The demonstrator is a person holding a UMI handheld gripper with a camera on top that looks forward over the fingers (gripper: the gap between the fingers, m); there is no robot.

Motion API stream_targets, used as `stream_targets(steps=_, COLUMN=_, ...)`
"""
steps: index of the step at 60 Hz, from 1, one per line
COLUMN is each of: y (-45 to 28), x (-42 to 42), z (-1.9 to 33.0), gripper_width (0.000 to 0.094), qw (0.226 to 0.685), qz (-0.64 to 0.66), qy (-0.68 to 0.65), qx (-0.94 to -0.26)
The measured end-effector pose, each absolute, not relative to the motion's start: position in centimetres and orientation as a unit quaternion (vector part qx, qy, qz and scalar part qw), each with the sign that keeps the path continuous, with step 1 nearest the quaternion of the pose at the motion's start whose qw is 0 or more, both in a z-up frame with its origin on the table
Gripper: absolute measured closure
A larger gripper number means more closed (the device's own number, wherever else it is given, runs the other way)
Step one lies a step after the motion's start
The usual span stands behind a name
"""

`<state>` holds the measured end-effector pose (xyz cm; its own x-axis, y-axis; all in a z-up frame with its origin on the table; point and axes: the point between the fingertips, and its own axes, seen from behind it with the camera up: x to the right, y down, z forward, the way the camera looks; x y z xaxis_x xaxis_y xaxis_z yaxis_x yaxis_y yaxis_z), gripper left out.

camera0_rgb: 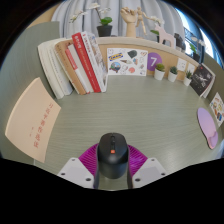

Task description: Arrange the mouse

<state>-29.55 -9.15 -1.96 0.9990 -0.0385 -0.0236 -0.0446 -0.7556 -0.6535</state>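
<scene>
Gripper view | gripper fingers sat close against a black mouse, apparently clamping it above the grey desk | mouse pad lay well apart | risk: mouse slipping if pads gripped its curved sides weakly.

Bright, even light; strong fisheye distortion

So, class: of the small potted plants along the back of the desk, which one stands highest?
The plant in the dark pot, perched on top of the leaning books; the two white-potted plants stand lower, beside the calendar.
</scene>
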Motion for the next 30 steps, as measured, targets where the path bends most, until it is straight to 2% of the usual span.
stream_targets(steps=6, y=-8.8, x=-29.5, z=-1.9, gripper_width=0.0588, qw=0.336, qz=0.011, qy=0.027, qx=-0.942)
stream_targets(steps=17, y=-7.8, x=-29.0, z=-0.9, gripper_width=0.0590, qw=0.308, qz=0.079, qy=0.028, qx=-0.948)
stream_targets(steps=23, y=-6.6, x=-25.8, z=3.5, gripper_width=0.0588, qw=0.337, qz=0.100, qy=0.009, qx=-0.936)
stream_targets(steps=30, y=-4.5, x=-18.2, z=11.7, gripper_width=0.0587, qw=0.405, qz=0.087, qy=-0.005, qx=-0.910)
